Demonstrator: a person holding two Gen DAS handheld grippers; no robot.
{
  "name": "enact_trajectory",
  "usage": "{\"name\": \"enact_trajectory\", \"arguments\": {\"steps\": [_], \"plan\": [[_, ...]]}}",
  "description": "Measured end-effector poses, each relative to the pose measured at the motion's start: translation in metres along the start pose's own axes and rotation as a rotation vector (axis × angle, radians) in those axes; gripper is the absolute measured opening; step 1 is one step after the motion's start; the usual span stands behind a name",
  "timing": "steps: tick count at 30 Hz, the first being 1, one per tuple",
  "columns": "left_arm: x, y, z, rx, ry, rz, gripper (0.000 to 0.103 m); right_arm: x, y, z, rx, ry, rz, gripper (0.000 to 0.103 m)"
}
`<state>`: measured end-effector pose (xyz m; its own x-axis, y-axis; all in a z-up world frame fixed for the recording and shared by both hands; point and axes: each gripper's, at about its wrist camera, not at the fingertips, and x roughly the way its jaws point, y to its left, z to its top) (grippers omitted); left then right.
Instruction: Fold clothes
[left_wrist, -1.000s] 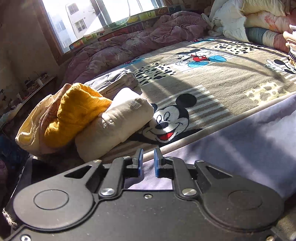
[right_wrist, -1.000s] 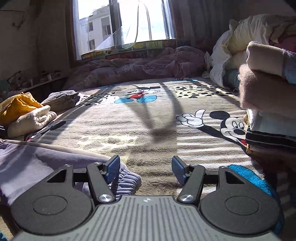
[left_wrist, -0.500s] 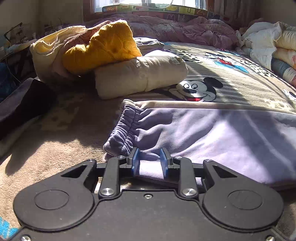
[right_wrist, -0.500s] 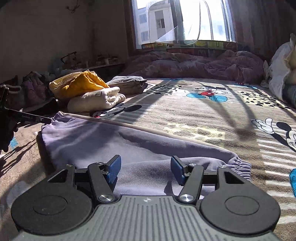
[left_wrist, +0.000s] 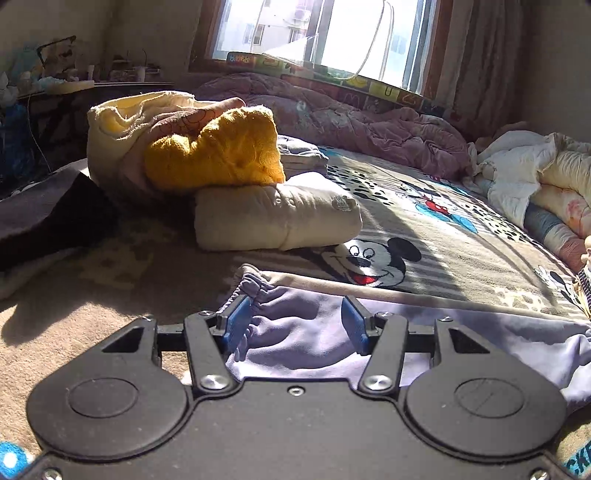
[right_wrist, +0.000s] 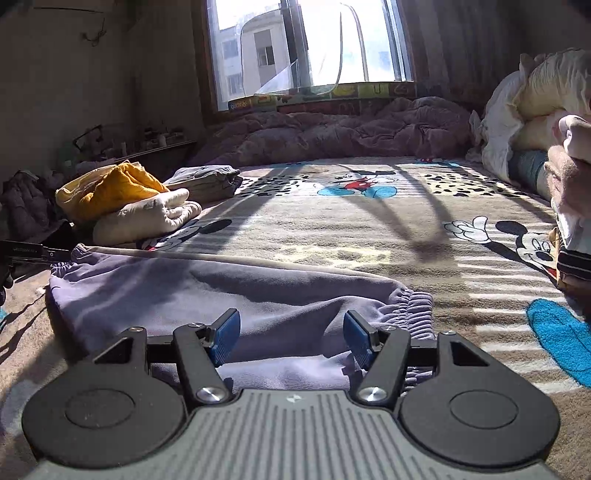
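Observation:
A lilac garment with elastic gathered ends lies flat on the Mickey Mouse blanket. My left gripper is open, its blue pads either side of the garment's gathered left end. My right gripper is open over the garment's near edge, close to its gathered right end. The left gripper's tip shows at the far left of the right wrist view.
A pile of folded clothes, cream roll and yellow knit, sits left of the garment. A grey folded piece lies behind. A purple quilt lines the window. Stacked bedding and clothes stand right.
My left gripper has opened and let go of the garment's gathered end. The garment now lies spread on the blanket. My right gripper stays open and has swung slightly right.

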<state>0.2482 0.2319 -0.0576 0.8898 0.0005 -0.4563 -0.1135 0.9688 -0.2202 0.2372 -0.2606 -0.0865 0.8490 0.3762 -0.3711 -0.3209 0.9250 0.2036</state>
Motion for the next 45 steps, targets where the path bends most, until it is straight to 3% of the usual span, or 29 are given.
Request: {"name": "enact_trajectory", "arguments": {"steps": [2,4,7,9,11,13,16,18,21,23,26,29,32,34,37,39,42,45], "plan": [[-0.008,0.002,0.0,-0.059,-0.021,-0.024,0.053,-0.012,-0.012,0.005,0.05,-0.053,-0.021,0.061],[-0.01,-0.008,-0.004,-0.054,-0.003,-0.061,0.053,-0.014,-0.016,0.01,0.061,-0.06,-0.018,0.06],[0.01,-0.038,-0.021,0.048,0.155,-0.085,0.056,0.017,0.001,-0.005,-0.134,0.122,-0.124,0.058],[0.024,-0.057,-0.037,0.136,0.245,-0.039,0.056,0.034,0.014,-0.016,-0.256,0.211,-0.188,0.058],[0.017,-0.079,-0.042,0.248,0.198,0.004,0.056,0.031,0.02,-0.012,-0.261,0.197,-0.183,0.06],[0.004,-0.096,-0.039,0.298,0.142,-0.022,0.056,0.018,0.017,-0.004,-0.205,0.137,-0.11,0.061],[-0.009,-0.119,-0.042,0.338,0.085,-0.098,0.056,0.009,0.018,-0.002,-0.186,0.102,-0.089,0.062],[-0.006,-0.136,-0.052,0.385,0.102,-0.159,0.058,0.014,0.018,-0.004,-0.195,0.135,-0.104,0.062],[0.015,-0.155,-0.083,0.505,0.222,-0.151,0.06,0.027,0.014,-0.015,-0.207,0.217,-0.133,0.063],[0.008,-0.156,-0.075,0.484,0.208,-0.129,0.059,0.024,0.016,-0.016,-0.211,0.201,-0.135,0.063],[-0.014,-0.164,-0.068,0.48,0.067,-0.147,0.059,0.009,0.018,-0.01,-0.162,0.119,-0.098,0.064],[-0.009,-0.184,-0.088,0.509,0.113,-0.259,0.059,0.021,0.023,-0.019,-0.208,0.202,-0.157,0.066],[0.002,-0.192,-0.103,0.558,0.165,-0.231,0.061,0.017,0.025,-0.023,-0.212,0.178,-0.173,0.065],[-0.008,-0.178,-0.085,0.46,0.155,-0.242,0.06,0.004,0.024,-0.02,-0.18,0.129,-0.178,0.065],[-0.029,-0.139,-0.062,0.291,0.052,-0.182,0.06,-0.016,0.009,-0.02,-0.064,0.078,-0.199,0.065],[-0.035,-0.106,-0.052,0.14,0.042,-0.119,0.06,-0.028,-0.005,-0.019,0.033,0.043,-0.189,0.066],[-0.038,-0.045,-0.045,-0.182,0.072,-0.036,0.06,-0.034,-0.027,-0.021,0.194,0.023,-0.167,0.069],[-0.038,0.021,-0.054,-0.582,0.111,-0.044,0.06,-0.029,-0.047,-0.032,0.371,0.037,-0.12,0.07]]}}
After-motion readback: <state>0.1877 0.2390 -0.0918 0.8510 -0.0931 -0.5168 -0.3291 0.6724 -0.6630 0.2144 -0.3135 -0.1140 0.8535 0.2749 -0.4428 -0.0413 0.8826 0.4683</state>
